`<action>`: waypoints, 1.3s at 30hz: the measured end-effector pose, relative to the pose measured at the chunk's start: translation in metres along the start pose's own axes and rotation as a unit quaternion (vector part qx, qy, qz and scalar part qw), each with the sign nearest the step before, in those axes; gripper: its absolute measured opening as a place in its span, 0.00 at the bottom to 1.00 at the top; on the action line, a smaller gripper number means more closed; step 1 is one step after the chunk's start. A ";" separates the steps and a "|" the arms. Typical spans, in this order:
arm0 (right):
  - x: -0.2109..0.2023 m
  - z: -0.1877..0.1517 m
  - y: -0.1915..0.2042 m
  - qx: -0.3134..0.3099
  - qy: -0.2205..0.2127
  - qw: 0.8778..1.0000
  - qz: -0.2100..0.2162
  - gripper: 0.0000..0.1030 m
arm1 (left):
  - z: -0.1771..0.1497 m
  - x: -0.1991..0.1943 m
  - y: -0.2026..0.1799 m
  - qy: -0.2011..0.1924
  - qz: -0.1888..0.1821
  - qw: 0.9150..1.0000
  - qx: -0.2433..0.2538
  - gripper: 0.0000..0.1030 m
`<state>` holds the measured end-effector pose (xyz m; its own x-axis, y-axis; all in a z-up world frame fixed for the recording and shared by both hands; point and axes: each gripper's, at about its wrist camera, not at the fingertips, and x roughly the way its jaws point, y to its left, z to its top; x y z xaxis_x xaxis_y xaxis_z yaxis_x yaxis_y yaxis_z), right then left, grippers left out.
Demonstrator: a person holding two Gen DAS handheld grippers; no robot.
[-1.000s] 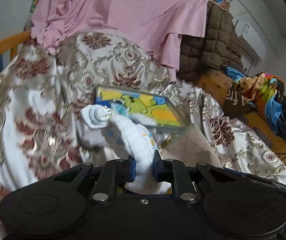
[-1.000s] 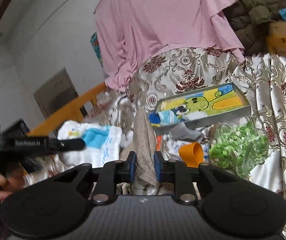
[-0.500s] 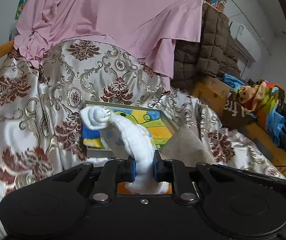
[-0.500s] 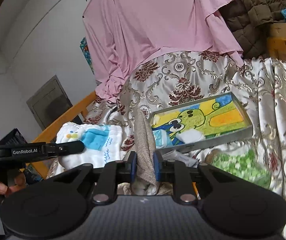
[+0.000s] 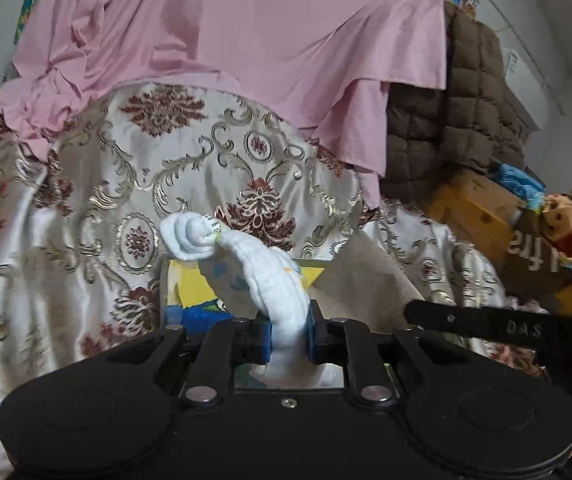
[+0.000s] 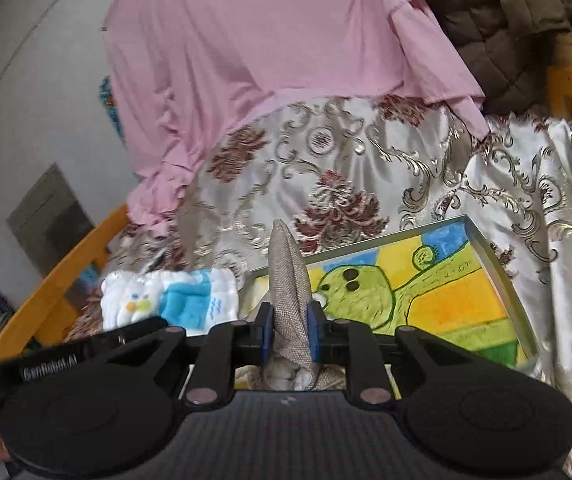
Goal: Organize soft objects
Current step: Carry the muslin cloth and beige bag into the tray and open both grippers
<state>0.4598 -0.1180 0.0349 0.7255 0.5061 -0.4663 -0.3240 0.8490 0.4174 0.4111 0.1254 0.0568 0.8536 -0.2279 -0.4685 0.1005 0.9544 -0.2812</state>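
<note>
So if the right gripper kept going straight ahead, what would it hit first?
Probably the shallow grey tray with the green cartoon picture, just beyond the beige woven cloth its fingers hold; depth is uncertain.

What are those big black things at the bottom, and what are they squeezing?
They are grabbing tools; a person holds one in each hand, each with a camera looking along its two fingers. The left gripper pinches a white sock, knotted at its far end. The right gripper pinches a beige woven cloth that sticks up. Ahead lies a shiny flowered bedspread with a pink sheet above it. On the bedspread sits a tray with a green cartoon picture. In the right view, a white and blue baby cloth shows left of it.
</note>
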 end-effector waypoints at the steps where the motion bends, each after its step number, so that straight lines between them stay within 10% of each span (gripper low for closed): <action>1: 0.011 0.003 -0.004 0.002 0.003 1.000 -0.006 0.19 | 0.000 0.014 0.002 0.002 0.005 1.000 -0.002 0.17; 23: 0.106 -0.006 -0.057 0.038 0.080 0.993 -0.083 0.22 | -0.031 0.122 0.021 0.075 0.051 0.996 -0.024 0.22; 39: 0.062 -0.004 -0.043 -0.019 0.057 0.995 -0.083 0.61 | -0.026 0.092 0.000 0.074 0.083 0.994 0.004 0.48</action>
<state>0.5160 -0.1226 -0.0147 0.6976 0.3709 -0.6131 -0.2296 0.9262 0.2991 0.4757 0.0997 -0.0083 0.7737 -0.0926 -0.6268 -0.0313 0.9825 -0.1838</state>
